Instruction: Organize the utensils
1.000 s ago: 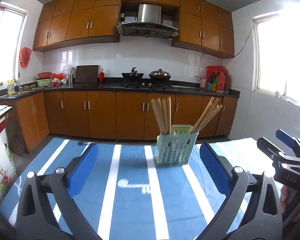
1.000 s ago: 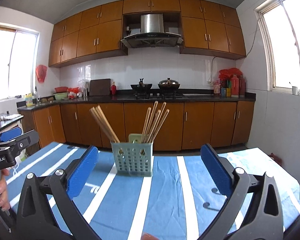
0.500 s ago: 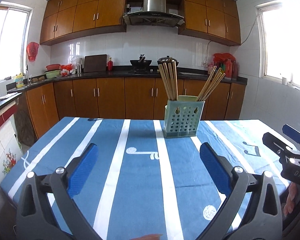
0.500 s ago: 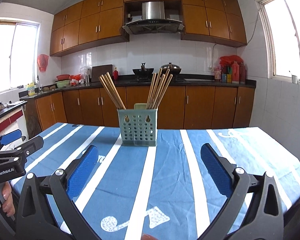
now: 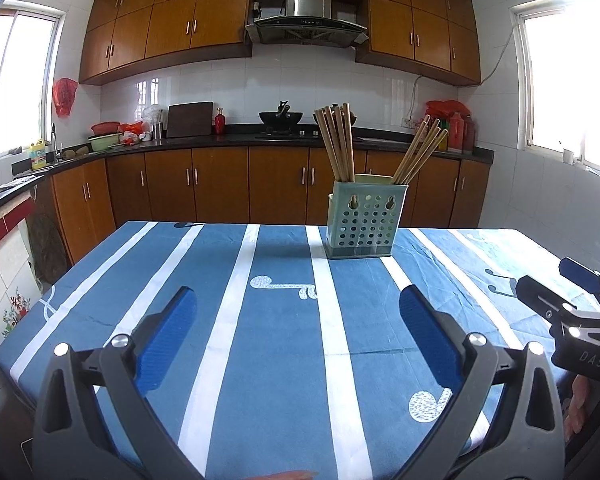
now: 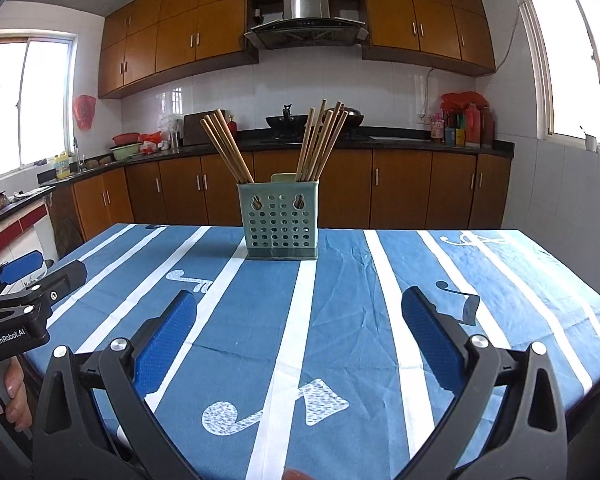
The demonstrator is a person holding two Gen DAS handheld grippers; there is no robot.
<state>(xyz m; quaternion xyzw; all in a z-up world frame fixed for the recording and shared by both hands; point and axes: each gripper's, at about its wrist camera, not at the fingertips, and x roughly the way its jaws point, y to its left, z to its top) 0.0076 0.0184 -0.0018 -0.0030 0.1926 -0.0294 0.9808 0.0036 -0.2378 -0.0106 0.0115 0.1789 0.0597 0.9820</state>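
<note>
Bare striped tablecloth (image 5: 284, 344) stretches from near edge to chopstick holder (image 5: 363, 220) (far side); left gripper (image 5: 298, 316) and right gripper (image 6: 300, 316) spread wide, empty.

Left tongs (image 5: 298, 314) spread wide, right tongs (image 6: 299, 314) likewise, both empty

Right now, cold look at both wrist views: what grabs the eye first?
The green perforated utensil holder stands upright at the far middle of the blue striped tablecloth, chopsticks splayed in two bunches. Both grippers, left and right, hover open and empty at the near edge.
</note>
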